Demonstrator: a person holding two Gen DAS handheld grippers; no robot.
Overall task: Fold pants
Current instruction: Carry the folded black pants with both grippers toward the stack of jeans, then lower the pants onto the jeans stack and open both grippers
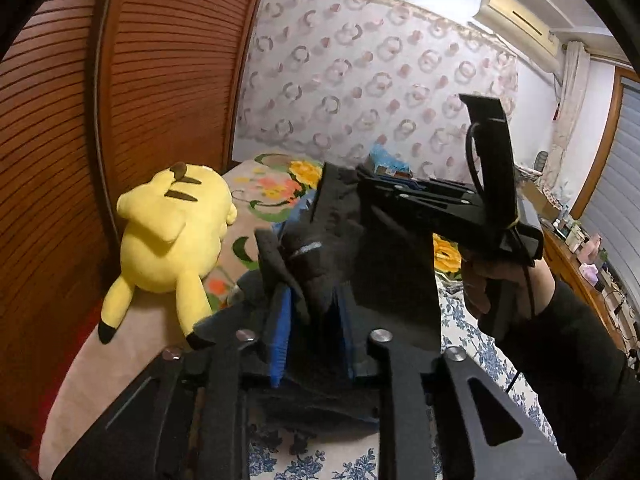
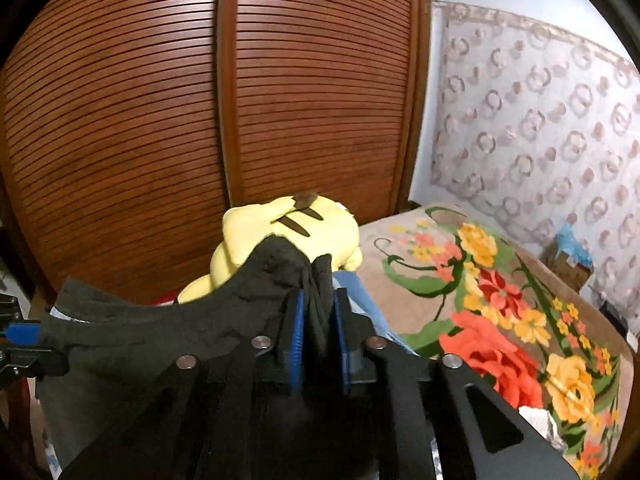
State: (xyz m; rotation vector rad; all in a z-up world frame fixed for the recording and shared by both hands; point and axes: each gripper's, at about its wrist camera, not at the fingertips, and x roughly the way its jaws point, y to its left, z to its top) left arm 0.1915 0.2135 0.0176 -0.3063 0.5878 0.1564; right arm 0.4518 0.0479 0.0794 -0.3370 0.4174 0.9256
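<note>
The black pants [image 1: 384,280] hang in the air, stretched between my two grippers above the bed. My left gripper [image 1: 312,300] has a bunch of the black fabric between its blue pads, and a grey label shows on the bunch. My right gripper [image 1: 360,184] comes in from the right and grips the fabric's far edge. In the right wrist view, the right gripper [image 2: 318,300] has a fold of the pants [image 2: 160,332] filling the gap between its blue pads. The left gripper [image 2: 24,340] holds the other end at the frame's left edge.
A yellow plush toy [image 1: 176,232] lies on the bed beside a slatted wooden wardrobe [image 2: 160,120]. A floral blanket [image 2: 500,312] covers the bed's far part, and a blue-flowered sheet [image 1: 472,332] lies nearer. A hand and black sleeve [image 1: 560,328] hold the right gripper. A cluttered desk [image 1: 580,248] stands at the right.
</note>
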